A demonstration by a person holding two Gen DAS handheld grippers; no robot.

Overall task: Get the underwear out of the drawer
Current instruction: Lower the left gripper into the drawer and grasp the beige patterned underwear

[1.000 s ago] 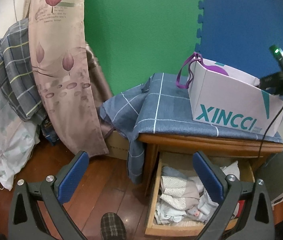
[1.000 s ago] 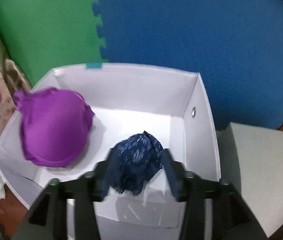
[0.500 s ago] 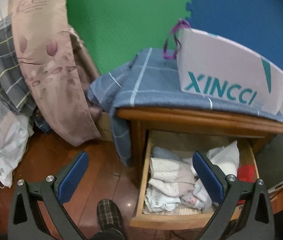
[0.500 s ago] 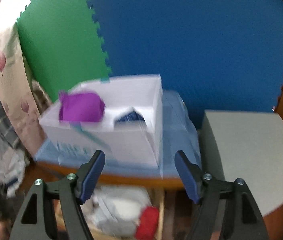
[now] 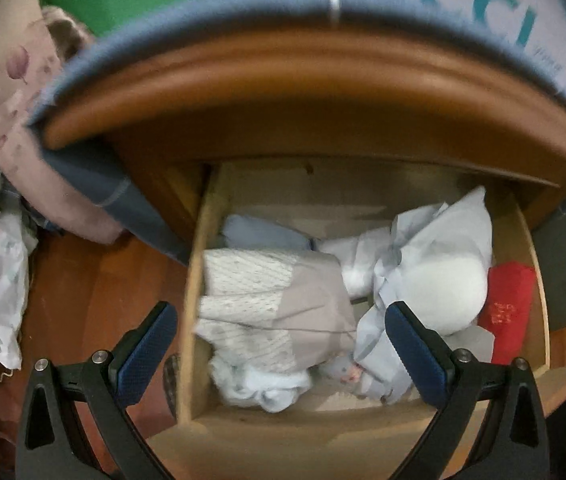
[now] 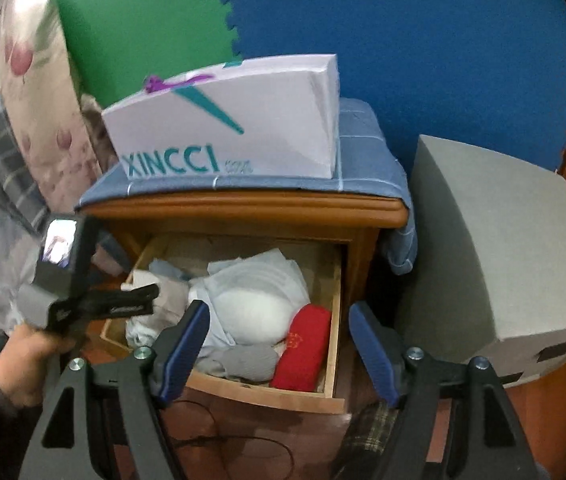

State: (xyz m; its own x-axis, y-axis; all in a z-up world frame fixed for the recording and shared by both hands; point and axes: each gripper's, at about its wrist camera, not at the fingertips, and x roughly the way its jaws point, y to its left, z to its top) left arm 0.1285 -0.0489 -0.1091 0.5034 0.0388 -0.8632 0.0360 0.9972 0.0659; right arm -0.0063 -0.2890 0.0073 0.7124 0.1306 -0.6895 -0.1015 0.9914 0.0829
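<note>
The left gripper point(image 5: 281, 354) hangs over the open wooden drawer point(image 5: 193, 296), fingers spread wide and gripping nothing. Right between its blue pads point(image 5: 145, 354) lies a folded beige-and-cream knitted garment point(image 5: 271, 300), with pale blue underwear point(image 5: 259, 386) bunched just below it. Past the right pad sits a white padded bra point(image 5: 439, 284), and a folded red cloth point(image 5: 509, 308) beyond that against the drawer wall. The right gripper point(image 6: 279, 346) hovers at the drawer's front corner; its jaws have just been opening and stand released, empty. Between those fingers shows the red cloth. Farther back, the white XINCCI cardboard box point(image 6: 243, 136) rests on a blue checked cloth point(image 6: 367, 160).
</note>
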